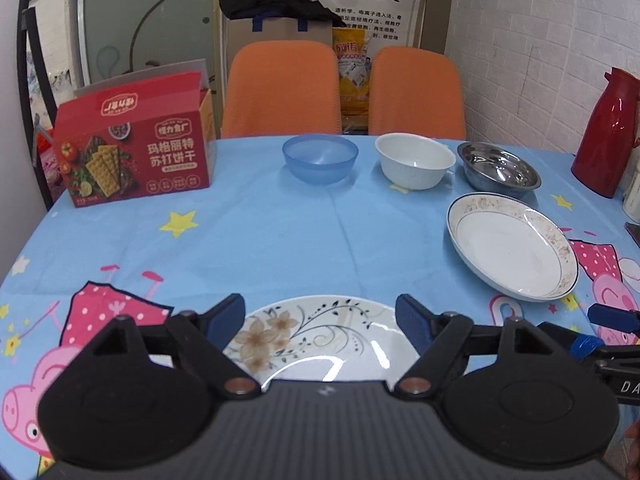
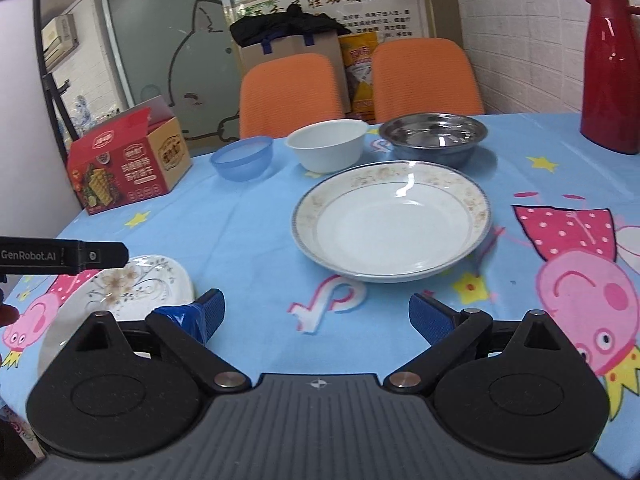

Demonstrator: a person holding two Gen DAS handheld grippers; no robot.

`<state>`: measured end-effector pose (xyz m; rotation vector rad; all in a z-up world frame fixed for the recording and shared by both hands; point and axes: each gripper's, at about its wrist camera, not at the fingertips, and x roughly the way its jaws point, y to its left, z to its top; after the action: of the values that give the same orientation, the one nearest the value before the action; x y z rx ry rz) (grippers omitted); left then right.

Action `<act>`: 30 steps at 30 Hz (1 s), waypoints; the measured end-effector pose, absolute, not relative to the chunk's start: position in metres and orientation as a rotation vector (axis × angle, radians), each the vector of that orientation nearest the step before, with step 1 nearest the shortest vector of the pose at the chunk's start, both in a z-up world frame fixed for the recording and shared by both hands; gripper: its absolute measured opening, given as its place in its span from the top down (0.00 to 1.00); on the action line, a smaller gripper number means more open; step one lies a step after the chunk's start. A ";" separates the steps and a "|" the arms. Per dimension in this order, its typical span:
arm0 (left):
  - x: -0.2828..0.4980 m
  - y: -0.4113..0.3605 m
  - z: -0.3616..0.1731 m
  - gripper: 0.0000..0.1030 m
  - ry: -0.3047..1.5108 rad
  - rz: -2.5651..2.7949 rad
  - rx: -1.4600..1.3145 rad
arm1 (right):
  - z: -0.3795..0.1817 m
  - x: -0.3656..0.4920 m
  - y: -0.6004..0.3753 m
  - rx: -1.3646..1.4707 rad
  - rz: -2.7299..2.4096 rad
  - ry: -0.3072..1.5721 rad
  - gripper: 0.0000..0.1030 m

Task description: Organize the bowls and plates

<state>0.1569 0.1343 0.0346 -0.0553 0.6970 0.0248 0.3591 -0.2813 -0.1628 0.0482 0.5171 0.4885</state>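
Note:
A flower-patterned plate (image 1: 316, 340) lies on the table near the front edge, right under my open left gripper (image 1: 320, 320); its fingers stand on either side above it, not touching. A gold-rimmed white plate (image 2: 392, 220) lies ahead of my open, empty right gripper (image 2: 316, 312). Behind it stand a blue plastic bowl (image 2: 244, 158), a white bowl (image 2: 328, 144) and a steel bowl (image 2: 434, 134) in a row. The flowered plate also shows in the right wrist view (image 2: 136, 288), with the left gripper's body above it.
A red cracker box (image 1: 136, 148) stands at the far left of the table. A red thermos jug (image 2: 612, 68) stands at the far right. Two orange chairs (image 1: 280, 88) stand behind the table. The tablecloth (image 1: 280, 232) is blue with cartoon pigs.

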 end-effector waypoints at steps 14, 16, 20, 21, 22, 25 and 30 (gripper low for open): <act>0.231 0.071 0.045 0.00 0.664 0.015 0.054 | -0.146 0.436 -0.337 0.095 0.389 0.477 0.16; 0.238 0.066 0.044 0.00 0.676 0.010 0.056 | -0.146 0.445 -0.337 0.084 0.396 0.480 0.16; 0.249 0.055 0.040 0.00 0.696 0.015 0.079 | -0.146 0.456 -0.335 0.060 0.410 0.483 0.16; 0.251 0.053 0.039 0.00 0.702 0.016 0.083 | -0.146 0.456 -0.335 0.059 0.414 0.482 0.16; 0.254 0.051 0.039 0.00 0.706 0.018 0.088 | -0.146 0.457 -0.335 0.058 0.416 0.482 0.16; 0.261 0.046 0.037 0.00 0.716 0.012 0.092 | -0.147 0.462 -0.339 0.060 0.409 0.487 0.16; 0.274 0.038 0.032 0.00 0.752 -0.023 0.068 | -0.151 0.471 -0.347 0.071 0.398 0.509 0.16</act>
<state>0.2737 0.0383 0.0318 0.0678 0.7518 -0.0234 0.4709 -0.3472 -0.1513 0.0714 0.5090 0.3978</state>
